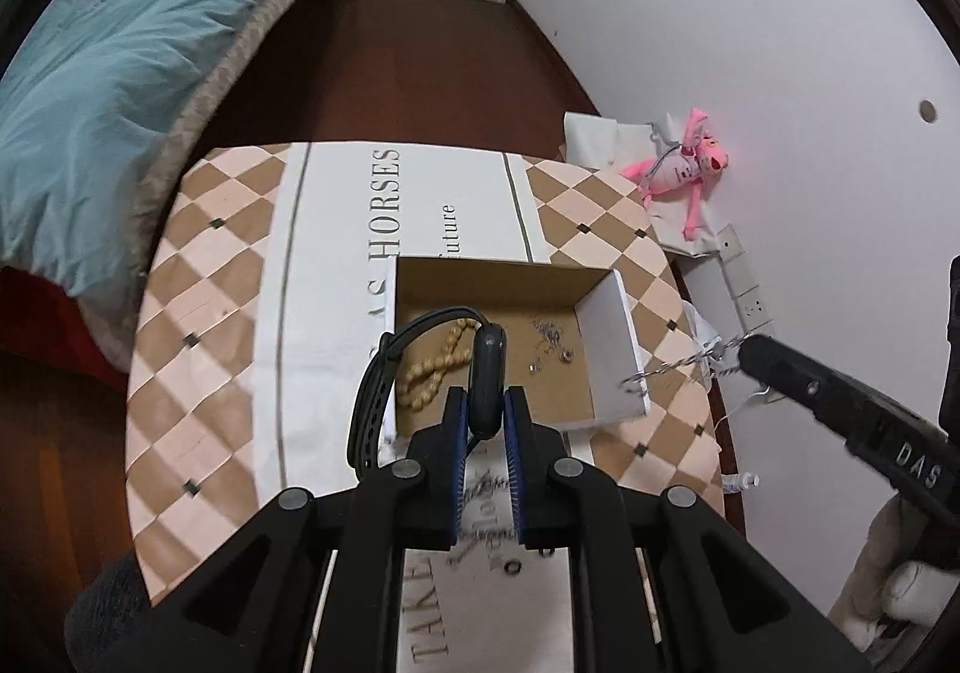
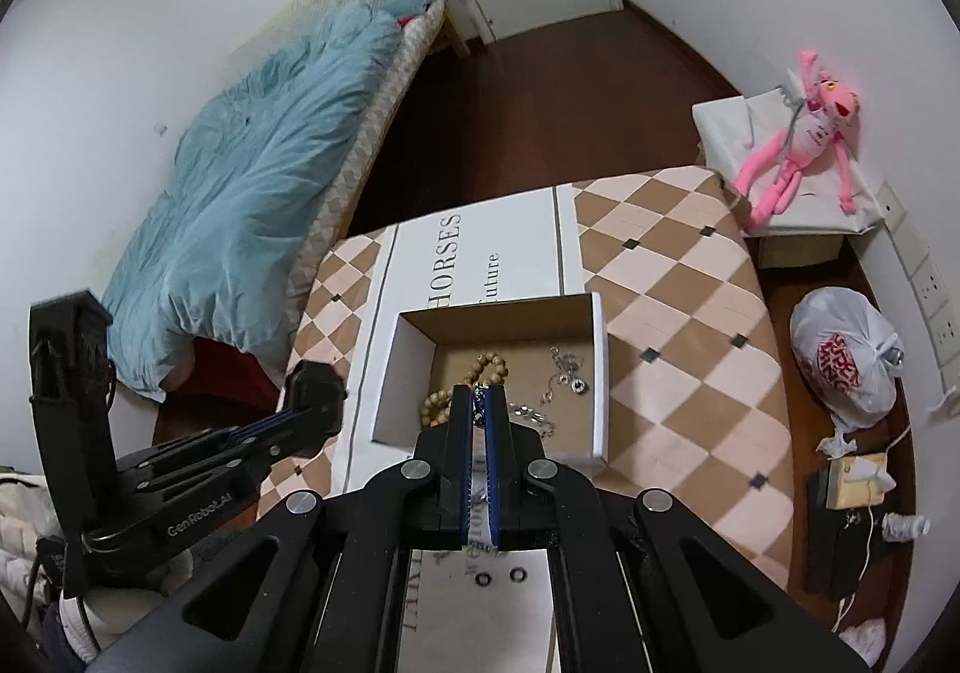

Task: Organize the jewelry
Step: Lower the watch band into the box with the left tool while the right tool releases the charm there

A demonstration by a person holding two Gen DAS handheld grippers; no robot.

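Left claw (image 1: 485, 421) clamps the dark watch (image 1: 487, 379); right claw (image 2: 479, 415) pinches a silver chain (image 1: 678, 367).
Box (image 1: 612, 349) lies straight ahead, below both; watch hangs over its near-left corner, chain across its right wall.

Open box (image 2: 600, 373) sits on counter (image 2: 690, 313). Inside: bead bracelet (image 2: 489, 370) left, chain necklace (image 2: 567, 373) right. Bed (image 2: 252, 181) left of counter, plush toy (image 2: 804, 145) behind-right, plastic bag (image 2: 846, 361) right.

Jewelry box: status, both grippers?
Left gripper shut on watch over box. Right gripper shut on silver chain. Beads already inside. Nothing blocking.
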